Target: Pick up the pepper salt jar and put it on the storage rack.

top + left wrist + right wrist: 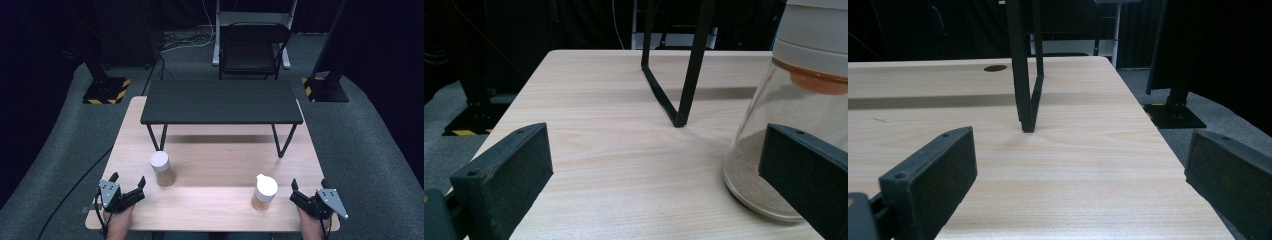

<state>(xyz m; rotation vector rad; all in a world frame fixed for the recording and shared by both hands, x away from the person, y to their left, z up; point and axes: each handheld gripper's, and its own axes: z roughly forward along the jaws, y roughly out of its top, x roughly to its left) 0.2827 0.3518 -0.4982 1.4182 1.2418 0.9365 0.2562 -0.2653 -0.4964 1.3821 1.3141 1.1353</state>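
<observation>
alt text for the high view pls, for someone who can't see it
Two white-lidded jars of tan powder, the left jar and the right jar, stand on a light wooden table in front of a low black shelf. At the near edge, a person's hands hold the left claw and the right claw, both open and empty.

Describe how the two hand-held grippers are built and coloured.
The left hand-held gripper and the right hand-held gripper match: black bodies with two wedge-shaped black jaws faced with dark foam pads, and a grey three-cornered plate on top dotted with screws. A black cable trails from each. No sleeves show on the forearms.
</observation>
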